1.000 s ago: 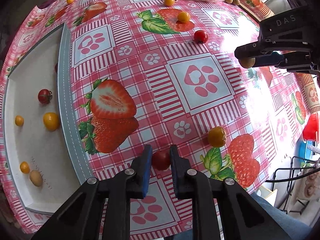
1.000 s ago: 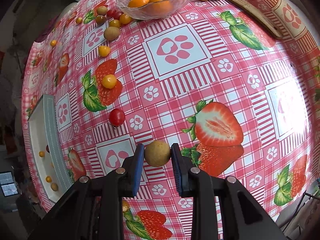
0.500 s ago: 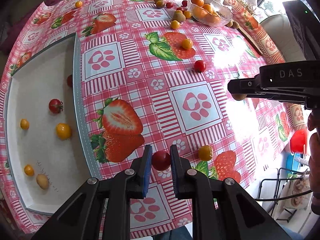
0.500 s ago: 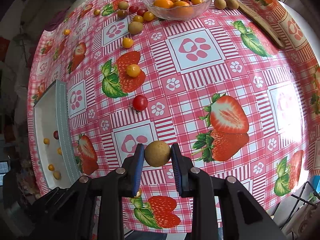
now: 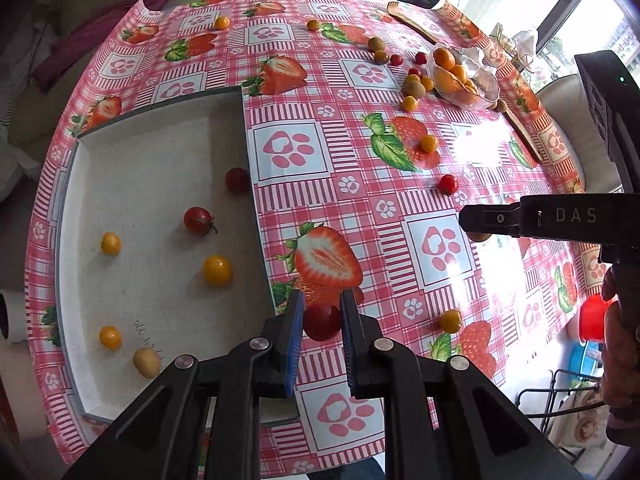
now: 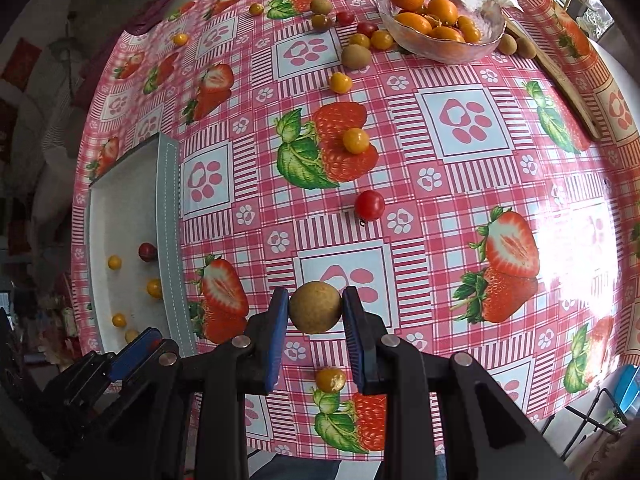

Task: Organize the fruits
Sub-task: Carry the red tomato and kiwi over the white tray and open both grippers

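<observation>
My left gripper [image 5: 320,322] is shut on a red cherry tomato [image 5: 322,322], lifted above the tablecloth just right of the white tray [image 5: 160,152]. In the tray lie two red tomatoes [image 5: 198,220], several yellow ones [image 5: 217,270] and a small brown fruit [image 5: 146,361]. My right gripper [image 6: 316,309] is shut on a round brown fruit [image 6: 316,307], held over the table's middle. It shows from the side in the left wrist view as the right gripper [image 5: 480,224]. The tray [image 6: 132,200] lies to its left.
Loose on the strawberry-print cloth: a red tomato [image 6: 370,205], yellow tomatoes [image 6: 355,141] [image 6: 330,379], and kiwis [image 6: 355,56]. A glass bowl [image 6: 492,36] of oranges stands at the far side beside a wooden board [image 6: 568,92]. A hand [image 5: 620,344] holds the right gripper.
Both grippers have risen and drifted toward the tray, each keeping its fruit. More of the table and tray shows in both views now.
</observation>
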Motion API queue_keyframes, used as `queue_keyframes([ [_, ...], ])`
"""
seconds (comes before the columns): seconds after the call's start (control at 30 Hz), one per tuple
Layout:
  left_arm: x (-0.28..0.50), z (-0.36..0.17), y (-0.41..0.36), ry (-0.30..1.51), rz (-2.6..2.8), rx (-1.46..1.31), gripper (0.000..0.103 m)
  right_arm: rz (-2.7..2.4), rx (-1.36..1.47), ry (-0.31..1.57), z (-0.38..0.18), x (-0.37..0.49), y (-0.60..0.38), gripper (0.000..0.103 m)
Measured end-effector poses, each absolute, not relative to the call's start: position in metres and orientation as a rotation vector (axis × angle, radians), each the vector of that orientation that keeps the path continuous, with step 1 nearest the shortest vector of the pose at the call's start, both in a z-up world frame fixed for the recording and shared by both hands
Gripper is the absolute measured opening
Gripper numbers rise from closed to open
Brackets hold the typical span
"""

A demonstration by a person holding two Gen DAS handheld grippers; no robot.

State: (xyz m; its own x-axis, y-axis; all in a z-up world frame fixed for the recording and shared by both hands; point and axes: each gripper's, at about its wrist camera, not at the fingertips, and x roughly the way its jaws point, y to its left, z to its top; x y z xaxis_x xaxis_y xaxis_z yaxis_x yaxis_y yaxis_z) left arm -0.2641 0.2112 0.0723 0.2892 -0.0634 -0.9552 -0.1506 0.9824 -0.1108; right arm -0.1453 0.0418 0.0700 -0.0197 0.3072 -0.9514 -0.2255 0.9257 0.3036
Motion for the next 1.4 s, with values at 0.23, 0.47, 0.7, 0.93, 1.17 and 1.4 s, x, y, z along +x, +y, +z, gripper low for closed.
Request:
queue_keyframes([
  [0.23, -0.277, 0.078, 0.246, 1.255, 0.122, -0.222, 0.019, 0.475, 0.021, 1.528, 0.075, -0.152, 0.075, 0.03],
  [0.47, -0.286, 0.084, 0.288, 1.226, 0.201, -0.254, 0.019, 0.529, -0.013, 1.523, 0.079, -0.155, 0.111, 0.03],
  [0.7, -0.283, 0.083, 0.341, 1.201, 0.297, -0.283, 0.019, 0.592, -0.043, 1.528, 0.078, -0.156, 0.152, 0.03],
  [0.93, -0.255, 0.075, 0.379, 1.185, 0.35, -0.295, 0.019, 0.647, -0.06, 1.533, 0.072, -0.146, 0.194, 0.03],
  [1.17, -0.215, 0.054, 0.397, 1.207, 0.364, -0.282, 0.019, 0.686, -0.093, 1.534, 0.055, -0.124, 0.238, 0.03],
  [1.4, -0.196, 0.035, 0.406, 1.248, 0.377, -0.269, 0.019, 0.671, -0.106, 1.547, 0.033, -0.108, 0.258, 0.03],
])
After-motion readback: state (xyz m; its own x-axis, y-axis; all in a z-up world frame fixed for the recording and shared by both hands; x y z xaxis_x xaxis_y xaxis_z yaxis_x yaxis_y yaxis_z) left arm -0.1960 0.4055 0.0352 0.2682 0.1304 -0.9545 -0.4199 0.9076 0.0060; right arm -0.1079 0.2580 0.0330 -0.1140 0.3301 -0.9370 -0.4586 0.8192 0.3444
